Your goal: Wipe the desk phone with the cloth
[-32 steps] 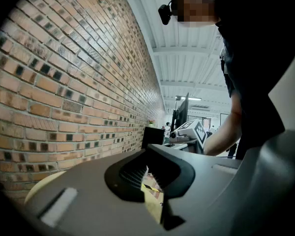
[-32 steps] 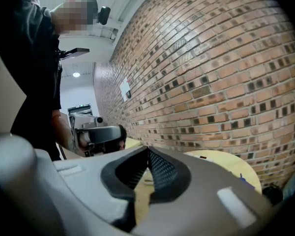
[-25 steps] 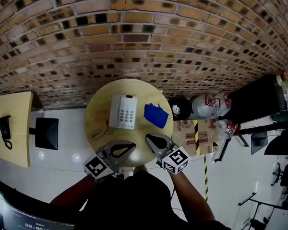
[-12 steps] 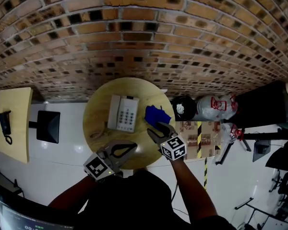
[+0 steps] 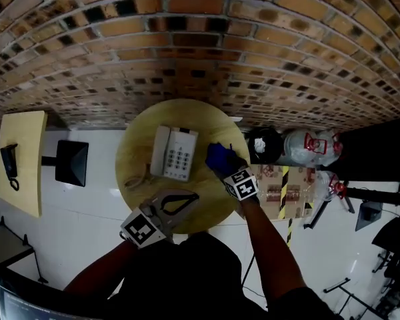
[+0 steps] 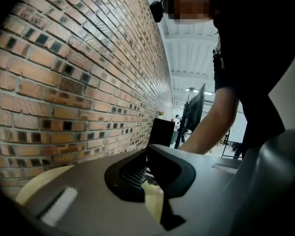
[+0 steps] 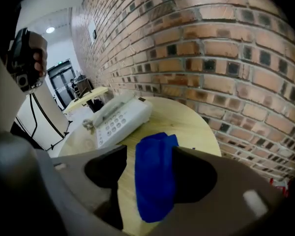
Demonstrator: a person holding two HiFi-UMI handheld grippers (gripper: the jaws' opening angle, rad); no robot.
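A white desk phone (image 5: 175,153) lies on the round wooden table (image 5: 135,145), its keypad and handset also showing in the right gripper view (image 7: 119,116). Just right of it lies a folded blue cloth (image 5: 215,155). My right gripper (image 5: 221,161) is down over the cloth with its jaws opening. The cloth (image 7: 155,181) lies between them on the table, and the pads do not press on it. My left gripper (image 5: 192,197) hovers over the table's near edge, left of the right one, its jaw tips (image 6: 150,154) together and nothing in them.
The phone's coiled cord (image 5: 139,179) lies at the table's left side. A brick wall (image 5: 200,52) runs just behind the table. A second table with a black phone (image 5: 9,164) and a black seat (image 5: 72,163) stand at left. Bags (image 5: 300,145) sit at right.
My right gripper moved forward from the table's near edge onto the blue cloth, and its jaws spread apart around it. The left gripper stayed near the front edge.
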